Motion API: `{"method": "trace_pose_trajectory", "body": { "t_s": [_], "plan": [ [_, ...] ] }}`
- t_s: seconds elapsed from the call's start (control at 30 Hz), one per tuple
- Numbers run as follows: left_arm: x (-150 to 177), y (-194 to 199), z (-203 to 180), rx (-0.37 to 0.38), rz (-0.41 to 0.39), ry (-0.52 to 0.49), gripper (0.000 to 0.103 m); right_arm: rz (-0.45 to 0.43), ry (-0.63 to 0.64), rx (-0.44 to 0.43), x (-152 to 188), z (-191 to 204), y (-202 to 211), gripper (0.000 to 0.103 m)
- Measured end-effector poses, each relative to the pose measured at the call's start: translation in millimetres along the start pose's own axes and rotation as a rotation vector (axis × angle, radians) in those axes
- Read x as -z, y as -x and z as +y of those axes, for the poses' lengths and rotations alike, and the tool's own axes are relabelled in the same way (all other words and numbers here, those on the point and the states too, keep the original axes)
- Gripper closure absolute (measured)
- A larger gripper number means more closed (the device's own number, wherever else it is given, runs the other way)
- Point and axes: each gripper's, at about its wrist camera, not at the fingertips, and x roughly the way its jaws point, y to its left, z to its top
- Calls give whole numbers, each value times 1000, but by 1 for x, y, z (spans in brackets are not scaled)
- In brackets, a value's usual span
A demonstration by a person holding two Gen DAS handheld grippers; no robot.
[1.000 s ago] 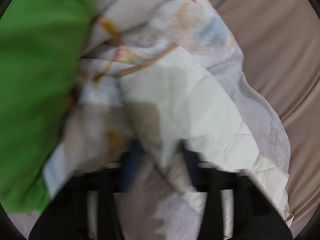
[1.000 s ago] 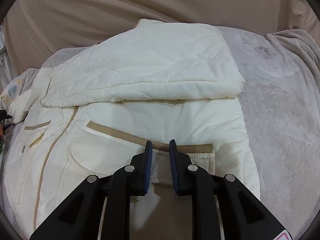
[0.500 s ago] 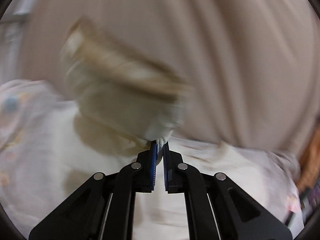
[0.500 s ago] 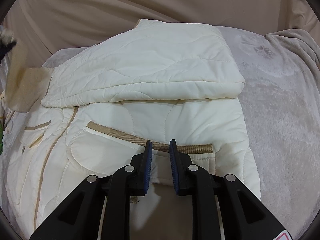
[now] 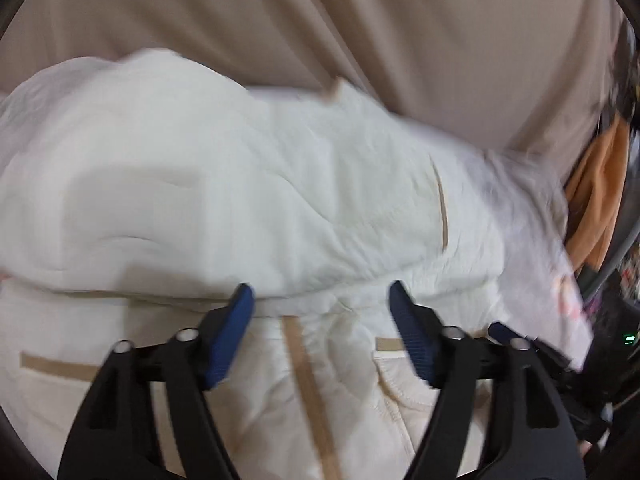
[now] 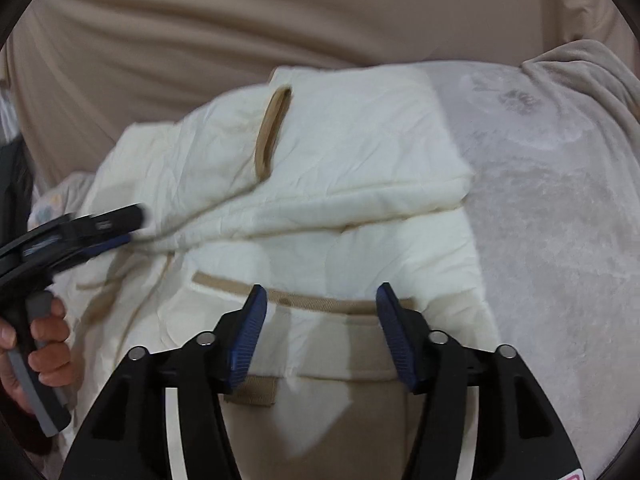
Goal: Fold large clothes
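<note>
A cream quilted jacket (image 6: 340,184) with tan trim lies folded on a grey plush cover (image 6: 560,240); both sleeves lie across its body. It fills the left wrist view (image 5: 240,200). My left gripper (image 5: 320,300) is open and empty just above the folded sleeve; it also shows at the left of the right wrist view (image 6: 108,224), held by a hand. My right gripper (image 6: 320,300) is open and empty over the tan-edged hem (image 6: 320,300).
A beige sheet (image 6: 240,40) hangs behind the bed. An orange cloth (image 5: 600,200) hangs at the far right of the left wrist view. A patterned white sheet (image 6: 48,204) lies left of the jacket.
My left gripper carried the left sleeve over the jacket, laid it down and opened. My right gripper opened and let go of the hem.
</note>
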Motion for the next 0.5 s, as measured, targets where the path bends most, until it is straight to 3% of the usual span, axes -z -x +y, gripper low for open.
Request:
{"method": "trace_pose_trajectory", "body": {
  "t_s": [0.13,0.3,0.5],
  "plan": [
    [-17,51,64,-60,-79,97,19,-34,-74,-59,-32,-8,12,42],
    [-25,53,137,-140,-73,302,19,24,-94,-121,-79,5,-13,37],
    [-18,41,172,-212,-65,412,20,148,-134,-128,-91,24,-75,31]
  ]
}}
